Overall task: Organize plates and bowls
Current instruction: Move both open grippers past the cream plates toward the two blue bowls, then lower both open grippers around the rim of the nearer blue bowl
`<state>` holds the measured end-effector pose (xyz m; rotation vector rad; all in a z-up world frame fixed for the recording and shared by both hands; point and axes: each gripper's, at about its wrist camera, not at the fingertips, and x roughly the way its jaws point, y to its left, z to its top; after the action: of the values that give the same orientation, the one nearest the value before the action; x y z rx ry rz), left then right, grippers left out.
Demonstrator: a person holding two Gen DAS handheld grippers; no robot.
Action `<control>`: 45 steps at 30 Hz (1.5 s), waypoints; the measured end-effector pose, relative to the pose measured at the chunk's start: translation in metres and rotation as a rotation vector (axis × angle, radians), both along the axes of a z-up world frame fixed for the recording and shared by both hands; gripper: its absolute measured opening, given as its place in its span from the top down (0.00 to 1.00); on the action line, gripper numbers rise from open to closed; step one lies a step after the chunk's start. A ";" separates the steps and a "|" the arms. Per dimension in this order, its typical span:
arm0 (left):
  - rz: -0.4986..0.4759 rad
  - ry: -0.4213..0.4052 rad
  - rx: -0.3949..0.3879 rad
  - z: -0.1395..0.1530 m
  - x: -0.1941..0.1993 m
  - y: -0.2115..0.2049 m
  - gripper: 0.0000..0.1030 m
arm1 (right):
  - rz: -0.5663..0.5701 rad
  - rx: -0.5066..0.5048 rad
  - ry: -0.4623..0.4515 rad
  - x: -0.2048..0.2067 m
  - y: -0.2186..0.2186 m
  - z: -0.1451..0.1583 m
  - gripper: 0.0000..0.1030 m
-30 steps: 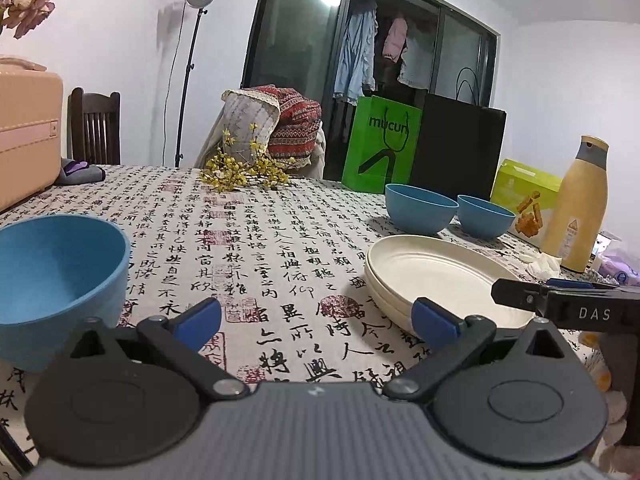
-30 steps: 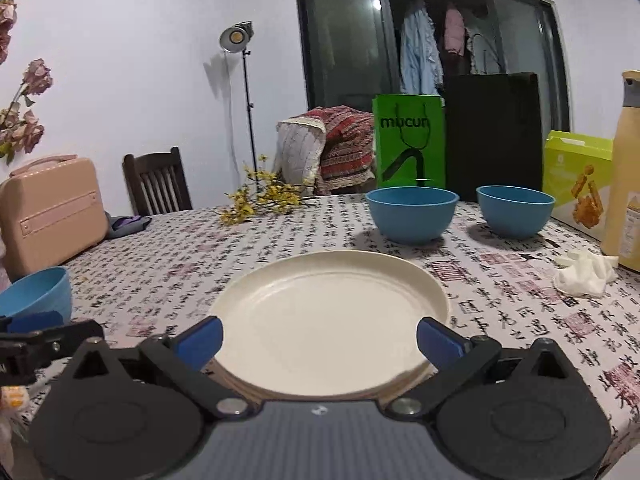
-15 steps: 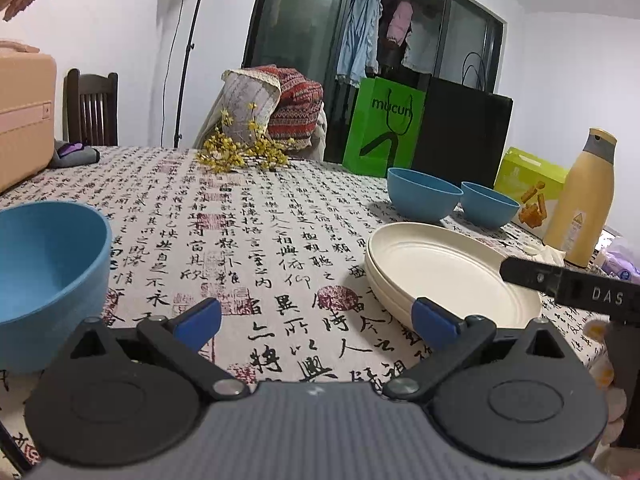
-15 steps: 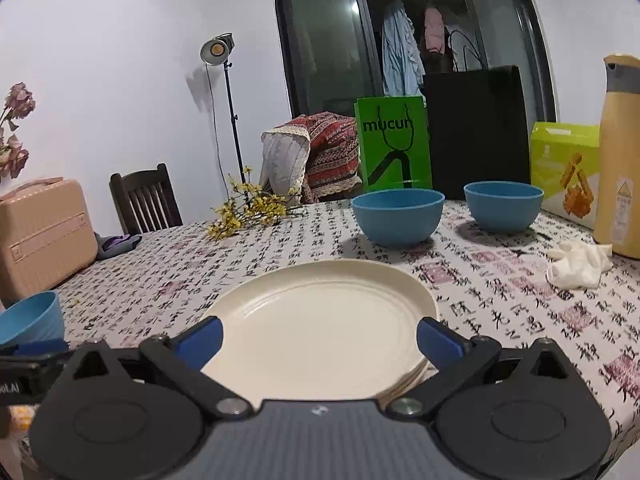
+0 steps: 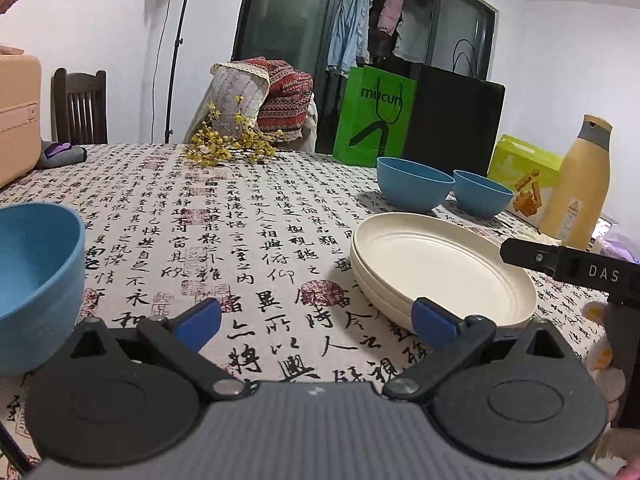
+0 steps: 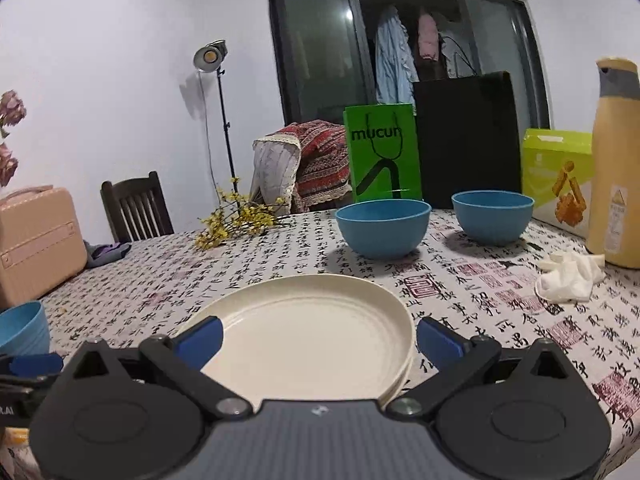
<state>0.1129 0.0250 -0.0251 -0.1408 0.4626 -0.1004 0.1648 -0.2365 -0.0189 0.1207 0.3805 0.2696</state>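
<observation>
Right hand-held gripper: jaws spread wide, holding nothing, poised low over the near rim of the cream plate stack. Left hand-held gripper: likewise wide and unloaded, above bare tabletop between the stack and the near blue bowl. Plates look stacked; two far blue bowls stand apart. Likely next step: nest the bowls.

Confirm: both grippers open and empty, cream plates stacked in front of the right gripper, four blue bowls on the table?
Not four. Three blue bowls: the near bowl by the left gripper and two far bowls, per both wrist views. The rest holds: the right gripper is open and empty too, with the stacked cream plates before it.
</observation>
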 end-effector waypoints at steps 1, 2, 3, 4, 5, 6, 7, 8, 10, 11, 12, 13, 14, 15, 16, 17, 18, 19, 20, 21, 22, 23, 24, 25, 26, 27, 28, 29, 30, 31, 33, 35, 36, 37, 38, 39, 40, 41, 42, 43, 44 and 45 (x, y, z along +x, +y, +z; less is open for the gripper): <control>-0.001 -0.001 0.008 0.001 0.001 -0.001 0.00 | -0.003 0.006 0.007 0.002 -0.002 -0.001 0.00; -0.001 -0.006 0.014 0.002 0.002 -0.002 0.00 | -0.006 0.008 0.008 0.003 -0.003 -0.001 0.00; 0.000 -0.016 0.021 0.004 0.002 -0.003 0.00 | -0.008 0.009 0.008 0.004 -0.005 -0.001 0.00; 0.003 -0.027 0.029 0.006 0.003 -0.004 0.00 | -0.009 0.006 0.005 0.006 -0.007 -0.001 0.00; 0.004 -0.036 0.034 0.008 0.004 -0.005 0.00 | -0.010 0.004 0.001 0.006 -0.008 -0.001 0.00; 0.007 -0.044 0.039 0.011 0.005 -0.006 0.00 | -0.012 0.007 -0.001 0.008 -0.010 0.000 0.00; 0.009 -0.049 0.041 0.014 0.008 -0.006 0.00 | -0.015 0.013 0.004 0.010 -0.012 0.000 0.00; 0.013 -0.054 0.042 0.017 0.011 -0.007 0.00 | -0.020 0.019 0.010 0.013 -0.014 0.001 0.00; 0.022 -0.064 0.036 0.024 0.015 -0.007 0.00 | -0.033 0.029 0.007 0.018 -0.019 0.002 0.00; 0.023 -0.067 0.034 0.027 0.017 -0.007 0.00 | -0.041 0.026 0.005 0.021 -0.022 0.003 0.00; 0.027 -0.073 0.036 0.031 0.020 -0.007 0.00 | -0.047 0.023 0.002 0.023 -0.024 0.004 0.00; 0.032 -0.077 0.039 0.034 0.023 -0.008 0.00 | -0.052 0.022 -0.004 0.026 -0.027 0.006 0.00; 0.036 -0.081 0.038 0.037 0.026 -0.008 0.00 | -0.057 0.022 -0.009 0.029 -0.030 0.008 0.00; 0.040 -0.087 0.033 0.041 0.029 -0.008 0.00 | -0.071 0.031 -0.010 0.035 -0.038 0.010 0.00; 0.043 -0.092 0.023 0.045 0.033 -0.008 0.00 | -0.071 0.031 -0.010 0.035 -0.038 0.010 0.00; 0.045 -0.095 0.013 0.048 0.036 -0.008 0.00 | -0.075 0.037 -0.006 0.039 -0.041 0.011 0.00; 0.047 -0.099 0.005 0.051 0.039 -0.008 0.00 | -0.079 0.040 -0.002 0.043 -0.044 0.013 0.00; 0.049 -0.104 -0.002 0.055 0.043 -0.008 0.00 | -0.085 0.042 0.000 0.048 -0.047 0.014 0.00; 0.048 -0.108 -0.007 0.058 0.047 -0.010 0.00 | -0.090 0.043 -0.002 0.051 -0.049 0.015 0.00; 0.046 -0.112 -0.010 0.061 0.050 -0.011 0.00 | -0.093 0.045 -0.005 0.054 -0.051 0.016 0.00; 0.041 -0.117 -0.013 0.063 0.054 -0.012 0.00 | -0.094 0.049 -0.009 0.057 -0.053 0.018 0.00; 0.036 -0.120 -0.013 0.065 0.057 -0.014 0.00 | -0.096 0.054 -0.013 0.061 -0.055 0.020 0.00; 0.034 -0.123 -0.010 0.067 0.060 -0.017 0.00 | -0.097 0.059 -0.017 0.064 -0.056 0.023 0.00; 0.032 -0.128 -0.008 0.070 0.064 -0.019 0.00 | -0.097 0.063 -0.022 0.068 -0.058 0.025 0.00; 0.029 -0.132 -0.009 0.071 0.067 -0.022 0.00 | -0.098 0.069 -0.028 0.071 -0.060 0.027 0.00; 0.025 -0.136 -0.012 0.074 0.070 -0.023 0.00 | -0.100 0.074 -0.035 0.074 -0.061 0.029 0.00; 0.021 -0.141 -0.016 0.076 0.074 -0.025 0.00 | -0.101 0.074 -0.037 0.077 -0.062 0.031 0.00; 0.020 -0.142 -0.019 0.078 0.077 -0.027 0.00 | -0.103 0.076 -0.038 0.080 -0.063 0.033 0.00; 0.019 -0.144 -0.021 0.080 0.081 -0.028 0.00 | -0.103 0.081 -0.042 0.084 -0.064 0.035 0.00; 0.018 -0.147 -0.023 0.082 0.084 -0.029 0.00 | -0.101 0.085 -0.045 0.087 -0.065 0.037 0.00; 0.016 -0.148 -0.030 0.085 0.090 -0.031 0.00 | -0.099 0.096 -0.060 0.096 -0.069 0.045 0.00; 0.013 -0.149 -0.034 0.087 0.097 -0.033 0.00 | -0.098 0.097 -0.066 0.099 -0.070 0.048 0.00; 0.015 -0.149 -0.034 0.088 0.100 -0.034 0.00 | -0.097 0.100 -0.072 0.102 -0.070 0.050 0.00; 0.016 -0.147 -0.034 0.089 0.103 -0.036 0.00 | -0.096 0.103 -0.078 0.105 -0.071 0.053 0.00; 0.017 -0.143 -0.035 0.090 0.107 -0.037 0.00 | -0.095 0.107 -0.083 0.108 -0.071 0.055 0.00; 0.019 -0.138 -0.038 0.090 0.110 -0.038 0.00 | -0.092 0.110 -0.086 0.111 -0.071 0.057 0.00; 0.016 -0.137 -0.043 0.090 0.113 -0.039 0.00 | -0.090 0.113 -0.088 0.113 -0.071 0.059 0.00; 0.011 -0.135 -0.048 0.091 0.115 -0.039 0.00 | -0.088 0.116 -0.090 0.116 -0.070 0.061 0.00; 0.009 -0.132 -0.053 0.091 0.118 -0.040 0.00 | -0.087 0.118 -0.093 0.119 -0.070 0.063 0.00; 0.007 -0.128 -0.054 0.092 0.121 -0.042 0.00 | -0.088 0.117 -0.096 0.122 -0.069 0.065 0.00; 0.007 -0.126 -0.053 0.092 0.124 -0.043 0.00 | -0.093 0.116 -0.098 0.125 -0.068 0.067 0.00; 0.008 -0.124 -0.053 0.093 0.127 -0.044 0.00 | -0.095 0.116 -0.100 0.128 -0.068 0.069 0.00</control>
<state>0.2398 -0.0194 0.0680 -0.1871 0.3354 -0.1130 0.2927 -0.3042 0.0500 0.2382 0.2593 0.2030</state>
